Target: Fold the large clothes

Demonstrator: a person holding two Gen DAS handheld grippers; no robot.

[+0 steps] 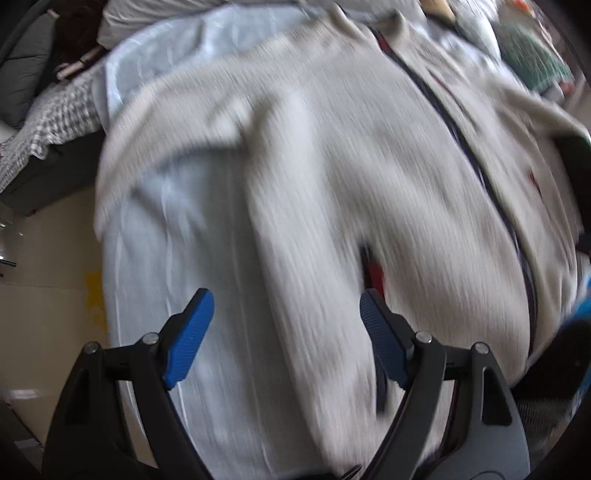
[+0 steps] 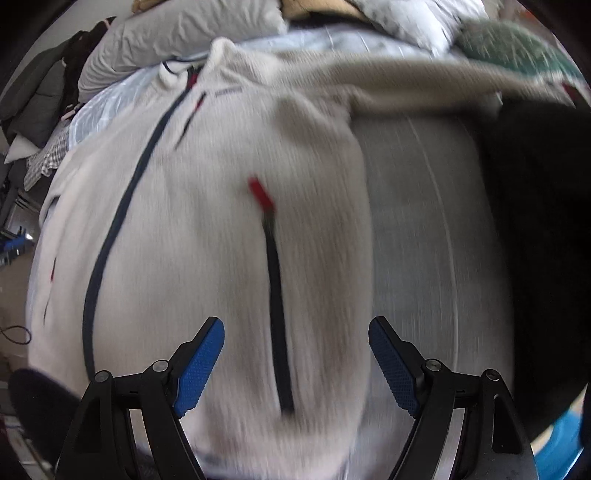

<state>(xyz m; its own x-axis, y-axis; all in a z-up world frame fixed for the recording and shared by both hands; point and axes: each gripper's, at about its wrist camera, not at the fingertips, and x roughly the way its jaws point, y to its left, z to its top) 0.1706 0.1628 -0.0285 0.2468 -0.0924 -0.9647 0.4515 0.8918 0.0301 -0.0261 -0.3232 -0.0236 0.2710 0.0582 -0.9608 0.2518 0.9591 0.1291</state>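
A large cream fleece jacket (image 1: 332,166) with a dark front zip (image 1: 461,140) lies spread face up on a pale blue sheet (image 1: 166,258). Both views are blurred by motion. My left gripper (image 1: 286,314) is open and empty, above the jacket's left sleeve and lower hem. The jacket also fills the right wrist view (image 2: 192,221), with its front zip (image 2: 122,206) and a dark pocket zip with a red pull (image 2: 275,295). My right gripper (image 2: 295,339) is open and empty, above that pocket zip near the hem.
Grey pillows (image 2: 177,33) and a green knitted item (image 2: 517,48) lie at the far end of the bed. A dark garment (image 2: 535,240) lies to the right. A checked cloth (image 1: 55,118) hangs at the left bed edge above the floor (image 1: 48,295).
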